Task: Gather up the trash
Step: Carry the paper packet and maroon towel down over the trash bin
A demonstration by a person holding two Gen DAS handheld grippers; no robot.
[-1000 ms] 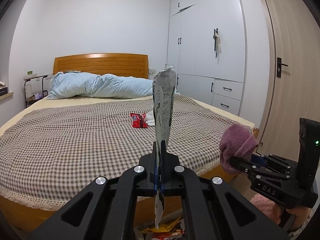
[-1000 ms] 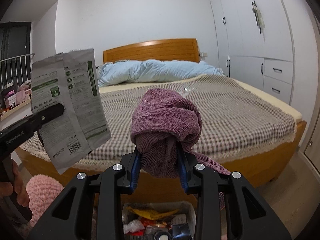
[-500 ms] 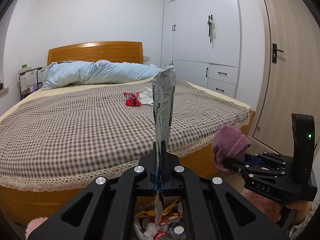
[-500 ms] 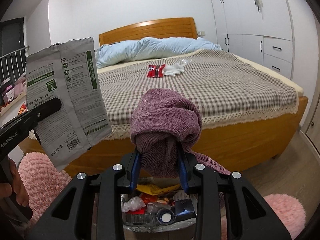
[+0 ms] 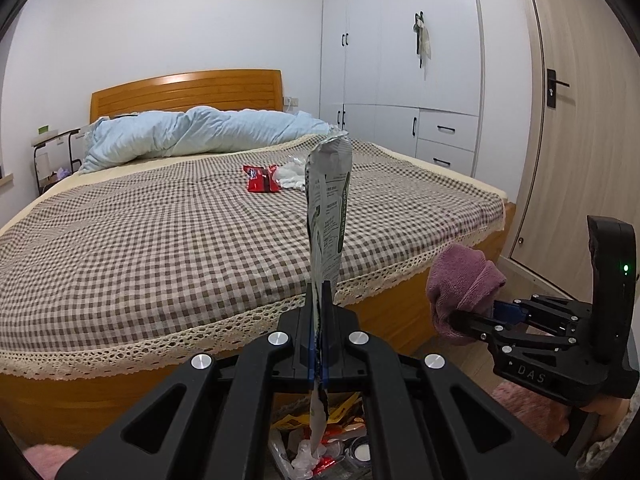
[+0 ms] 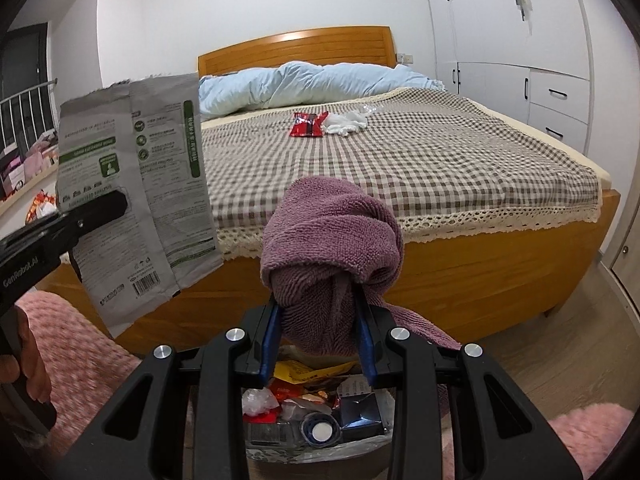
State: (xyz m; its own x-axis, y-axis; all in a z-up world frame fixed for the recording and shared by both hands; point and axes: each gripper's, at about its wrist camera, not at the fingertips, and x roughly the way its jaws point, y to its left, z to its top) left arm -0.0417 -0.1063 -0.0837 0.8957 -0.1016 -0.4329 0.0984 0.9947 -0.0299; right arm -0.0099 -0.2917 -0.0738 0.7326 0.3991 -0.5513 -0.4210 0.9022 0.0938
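Checked bedspread (image 5: 168, 248) covers the bed below white wardrobes (image 5: 400, 60); a red wrapper (image 6: 308, 123) lies mid-bed. Left gripper (image 5: 320, 320) jaws clamp a grey packet (image 5: 328, 212), long axis upright. Right gripper (image 6: 318, 340) jaws grip a purple towel (image 6: 332, 232) above the full bin (image 6: 312, 452).

Mauve towel (image 6: 332, 236), grey-and-green packet (image 6: 136, 184), red wrapper (image 6: 308, 124) — on a brown-and-cream checked bedspread (image 6: 420, 152).

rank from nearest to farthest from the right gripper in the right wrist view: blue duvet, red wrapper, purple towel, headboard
1. purple towel, clamped in the right gripper
2. red wrapper, mid-bed
3. blue duvet, bunched at the bed's head
4. headboard, behind the duvet
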